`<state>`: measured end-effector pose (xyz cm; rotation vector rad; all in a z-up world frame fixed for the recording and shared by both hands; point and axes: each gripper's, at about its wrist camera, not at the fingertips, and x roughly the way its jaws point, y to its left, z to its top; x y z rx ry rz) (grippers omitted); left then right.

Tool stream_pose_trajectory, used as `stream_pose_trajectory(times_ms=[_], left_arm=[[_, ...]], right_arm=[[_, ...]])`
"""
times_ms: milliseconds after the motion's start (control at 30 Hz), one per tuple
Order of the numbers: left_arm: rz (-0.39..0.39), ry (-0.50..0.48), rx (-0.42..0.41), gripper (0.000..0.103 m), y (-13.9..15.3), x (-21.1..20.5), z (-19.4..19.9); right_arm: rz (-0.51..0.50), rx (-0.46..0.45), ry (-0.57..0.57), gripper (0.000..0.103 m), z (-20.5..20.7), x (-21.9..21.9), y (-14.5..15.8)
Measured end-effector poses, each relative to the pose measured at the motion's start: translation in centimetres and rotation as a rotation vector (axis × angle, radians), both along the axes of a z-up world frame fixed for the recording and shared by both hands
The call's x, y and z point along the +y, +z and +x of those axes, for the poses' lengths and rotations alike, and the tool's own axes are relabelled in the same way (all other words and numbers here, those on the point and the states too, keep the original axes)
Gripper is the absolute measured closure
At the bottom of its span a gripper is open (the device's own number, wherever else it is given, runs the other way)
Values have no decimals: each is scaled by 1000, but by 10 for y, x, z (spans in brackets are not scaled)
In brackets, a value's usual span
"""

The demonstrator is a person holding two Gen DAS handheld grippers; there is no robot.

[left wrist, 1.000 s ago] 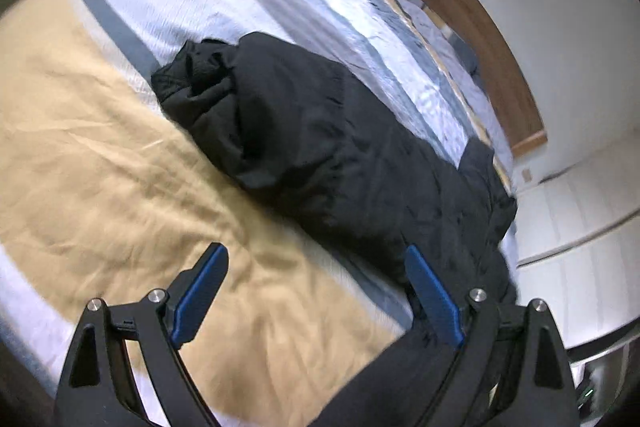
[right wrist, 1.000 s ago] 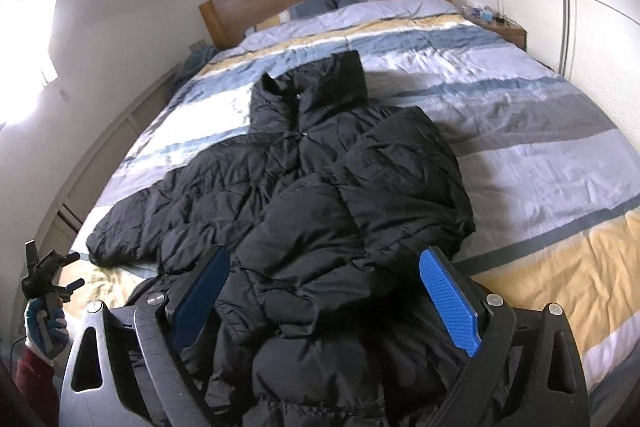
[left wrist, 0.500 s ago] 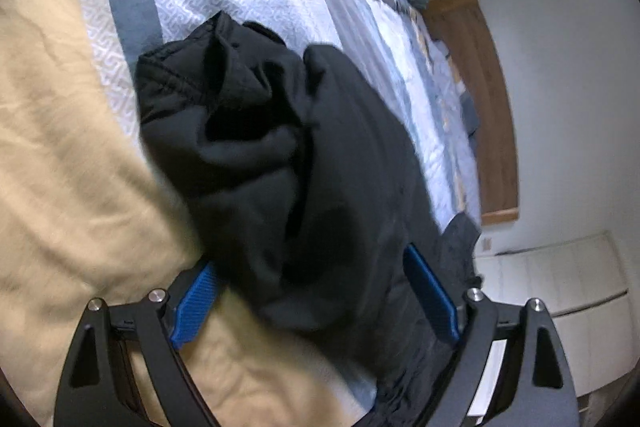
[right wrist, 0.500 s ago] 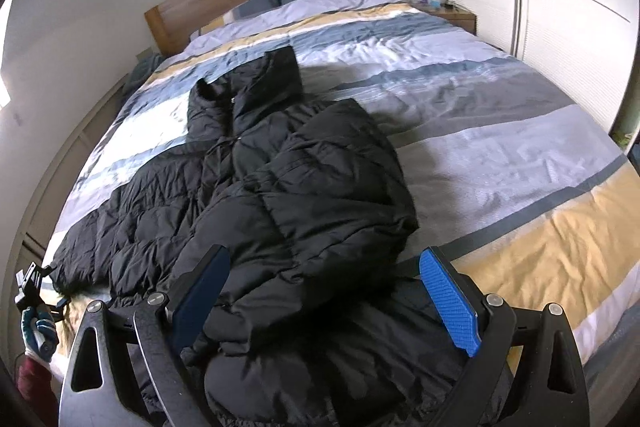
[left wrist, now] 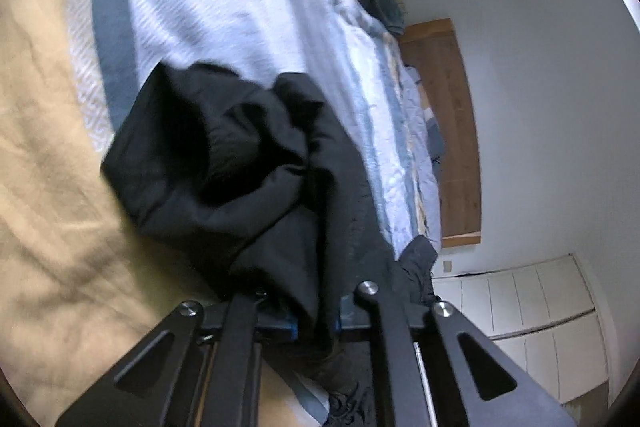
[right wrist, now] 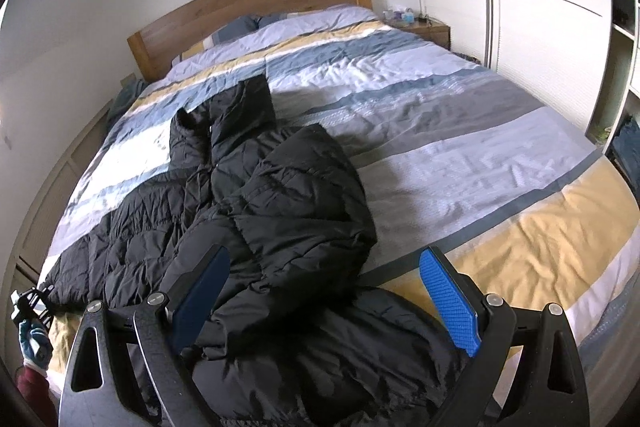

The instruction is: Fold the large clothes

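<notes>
A black puffer jacket (right wrist: 280, 195) lies spread on the striped bed, collar toward the headboard, one sleeve folded over the body. My right gripper (right wrist: 324, 299) is open above the jacket's near hem, touching nothing. My left gripper (left wrist: 316, 327) is shut on the jacket's sleeve end (left wrist: 224, 163), which bunches up in front of its jaws. The left gripper also shows in the right wrist view (right wrist: 32, 307) at the bed's left edge, held by a gloved hand.
The bed's striped duvet (right wrist: 460, 131) reaches a wooden headboard (right wrist: 256, 7). A nightstand (right wrist: 424, 27) and white wardrobe doors (right wrist: 540, 7) stand at the right. Open shelves (right wrist: 624, 115) are at the far right.
My left gripper closed in on the sleeve end and shut on it. My right gripper drew back slightly toward the foot of the bed and stayed open.
</notes>
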<state>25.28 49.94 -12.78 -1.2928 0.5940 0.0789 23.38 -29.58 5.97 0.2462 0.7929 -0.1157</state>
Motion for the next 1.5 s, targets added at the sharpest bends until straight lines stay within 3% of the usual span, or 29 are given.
stream_pose_trajectory(times_ms=[400,667,767,933,1100,1433,1500], left_arm=[[273,-182,-177,95,121,-77,-13],[432,-384,-255,96,180,-188,-10],[545,-491,-259,96,191,-249,-5],[707,-667,-237,96,183,-340,-13],[805,-817,-153,96,143,-408,-23],[861,-960,-17,93,84,-476,-17],[827,-973,-8,82,77,-480,-15]], right_arm=[[21,-79,-57,8,-38,-31,21],[54,-128,-78,8,-68,-55,30],[50,-137,-82,8,-75,-61,30],[29,-136,-72,8,-83,-69,30],[30,-146,-42,8,-87,-70,31],[66,-126,32,8,-75,-61,11],[76,-116,39,8,-75,-59,4]])
